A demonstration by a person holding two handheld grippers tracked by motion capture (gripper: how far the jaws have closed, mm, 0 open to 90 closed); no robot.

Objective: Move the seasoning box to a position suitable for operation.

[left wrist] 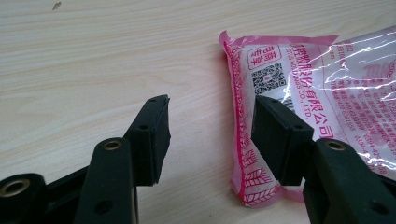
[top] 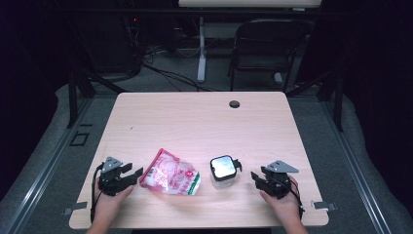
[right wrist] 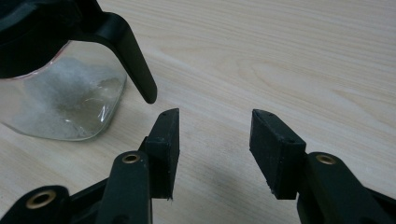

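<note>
- Now my left hand-held gripper (top: 130,176) rests open-jawed, gripping nothing, just beside the pink packet (top: 170,173) on the tabletop (top: 204,122).
- My right hand-held gripper (top: 258,179) gapes empty near the black-lidded glass jar (top: 224,171).

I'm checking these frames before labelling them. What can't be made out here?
- Pink bag: left gripper view, right part cut off by the frame edge; corner hidden behind a jaw.
- Bag's print: high view, too small to read.
- Clear jar: right gripper view, top cut off by the frame edge; contents blurred.
</note>
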